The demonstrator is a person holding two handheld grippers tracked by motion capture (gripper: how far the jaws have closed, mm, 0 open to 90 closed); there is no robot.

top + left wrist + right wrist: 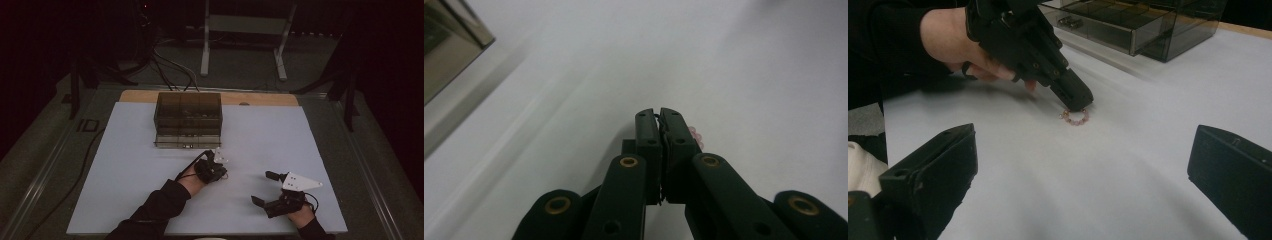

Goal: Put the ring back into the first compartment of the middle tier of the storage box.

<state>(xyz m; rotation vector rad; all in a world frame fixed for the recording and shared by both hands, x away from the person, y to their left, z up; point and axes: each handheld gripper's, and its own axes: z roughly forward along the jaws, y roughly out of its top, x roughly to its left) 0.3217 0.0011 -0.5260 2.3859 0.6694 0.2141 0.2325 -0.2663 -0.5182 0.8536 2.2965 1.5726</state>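
Note:
A small ring of pink beads [1076, 118] lies on the white table sheet [280, 145]. My left gripper [1077, 103] points down onto its far edge with the jaws shut, pinching the ring. In the left gripper view the two black jaws [659, 118] stand pressed together, a thin strand runs between them, and pink beads [695, 134] peek out beside the right jaw. My right gripper [264, 188] rests near the table's front right, jaws wide open with nothing between them, facing the ring from a short distance.
A dark see-through drawer box [188, 119] stands at the back of the sheet, just beyond the left gripper, with its lowest drawer [1108, 22] pulled out and small items inside. Cables trail on the floor behind the table.

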